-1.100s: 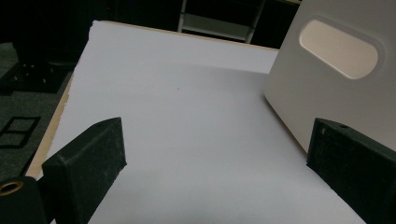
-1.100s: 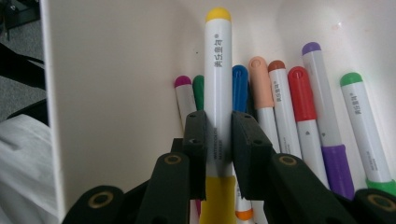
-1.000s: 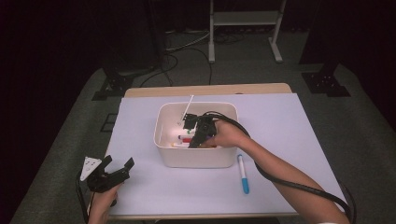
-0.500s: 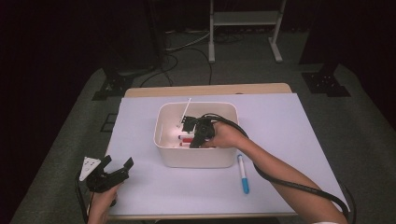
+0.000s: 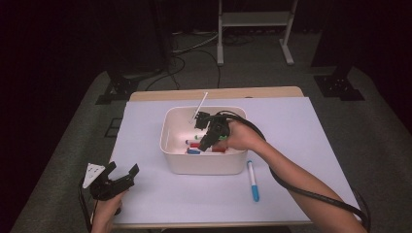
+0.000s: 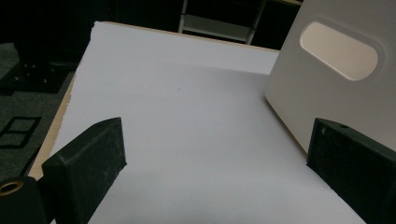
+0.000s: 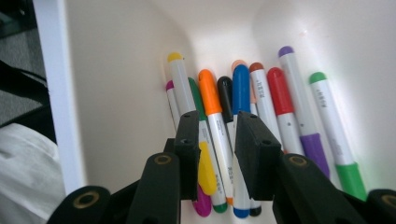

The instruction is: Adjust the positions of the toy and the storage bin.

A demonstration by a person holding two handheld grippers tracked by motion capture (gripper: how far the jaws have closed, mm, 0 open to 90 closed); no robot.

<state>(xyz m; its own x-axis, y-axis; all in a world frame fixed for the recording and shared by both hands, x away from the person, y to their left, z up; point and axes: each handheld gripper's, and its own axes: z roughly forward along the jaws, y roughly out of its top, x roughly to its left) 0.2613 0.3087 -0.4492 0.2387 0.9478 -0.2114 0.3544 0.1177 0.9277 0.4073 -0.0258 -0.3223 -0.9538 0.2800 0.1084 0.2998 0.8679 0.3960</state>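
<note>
A white bin (image 5: 204, 164) stands mid-table with several coloured markers (image 5: 200, 144) on its floor. My right gripper (image 5: 202, 143) reaches down into it. In the right gripper view its jaws (image 7: 217, 122) stand a small gap apart, having just been opening. Nothing is pinched between them; an orange-capped marker (image 7: 208, 91) and a blue-capped one (image 7: 241, 84) lie just beyond the tips among the row. Another blue marker (image 5: 253, 180) lies on the table right of the bin. My left gripper (image 5: 119, 175) rests open at the front left corner, its jaws (image 6: 217, 140) wide over bare white surface, the bin (image 6: 336, 84) beyond its right jaw.
A thin white stick (image 5: 200, 106) leans over the bin's back rim. The white sheet (image 5: 301, 145) covers the wooden table, whose edges drop to dark floor. A cable (image 5: 311, 194) trails along the right forearm. Stands and cables sit on the floor behind.
My right gripper has lifted slightly inside the bin. The left gripper has stayed put.
</note>
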